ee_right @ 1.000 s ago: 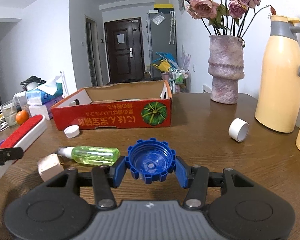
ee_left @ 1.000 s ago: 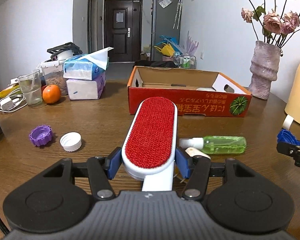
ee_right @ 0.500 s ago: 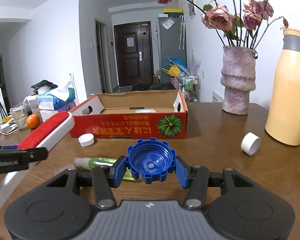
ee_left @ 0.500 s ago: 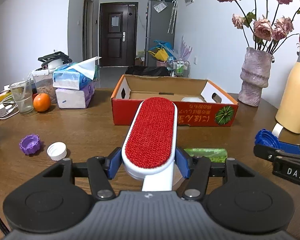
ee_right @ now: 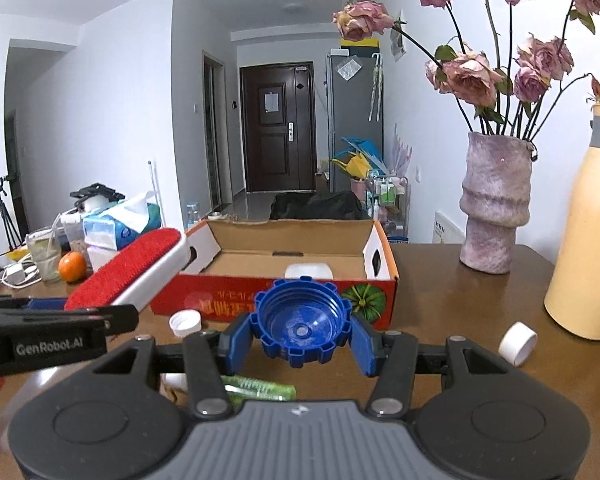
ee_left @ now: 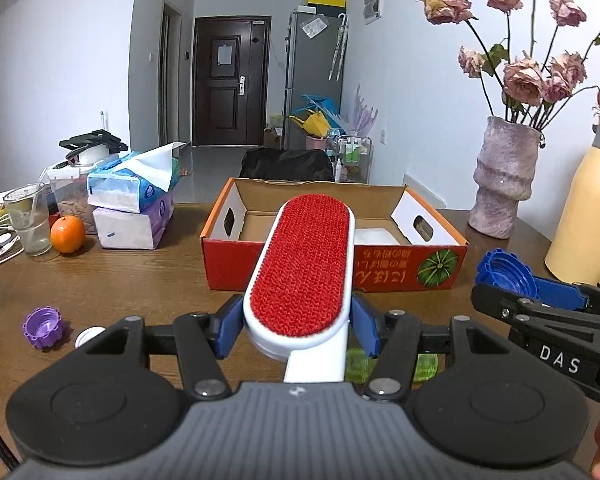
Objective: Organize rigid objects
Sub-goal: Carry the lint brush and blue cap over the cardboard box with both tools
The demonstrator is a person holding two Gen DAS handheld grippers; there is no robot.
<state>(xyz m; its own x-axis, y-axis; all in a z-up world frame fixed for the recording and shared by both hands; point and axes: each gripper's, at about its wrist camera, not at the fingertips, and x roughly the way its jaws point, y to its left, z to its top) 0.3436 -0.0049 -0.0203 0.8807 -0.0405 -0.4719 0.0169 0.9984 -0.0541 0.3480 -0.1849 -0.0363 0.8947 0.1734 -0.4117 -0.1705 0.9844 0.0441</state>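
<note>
left gripper (ee_left: 298, 330): jaws closed on the lint brush (ee_left: 302, 268), blue pads pressing the white body at the near end of the red pad, just ahead of the handle.
right gripper (ee_right: 300, 334): jaws closed on the blue cap (ee_right: 300, 320), pads on opposite sides of its toothed rim, open side facing up and toward the camera.
where things are: both pieces are held up off the table (ee_left: 140, 280), in front of the near long wall of the cardboard box (ee_left: 336, 268); the box sits toward the table's far edge.
brush handling: looks light, stiff plastic; long, so it will swing about the grip point. the hold near the handle leaves the far end free, and the smooth white sides could slip.
cap handling: looks light, hard, not fragile; the teeth give the pads something to bite on.
inside the box: a white container (ee_right: 309, 271) by the far right corner; the rest of the floor seems bare.
in the way: the near wall of the box must be cleared by the brush tip; the two grippers are close side by side and could knock together.
loose on the table: green spray bottle (ee_right: 260, 388) under the grippers, purple cap (ee_left: 43, 327) and white cap (ee_right: 185, 322) toward the left, white ring (ee_right: 518, 343) right.
standing by: vase (ee_right: 494, 204) and yellow flask (ee_right: 588, 232) at the right edge, tissue packs (ee_left: 130, 208), glass (ee_left: 28, 220) and orange (ee_left: 67, 234) at the left.
</note>
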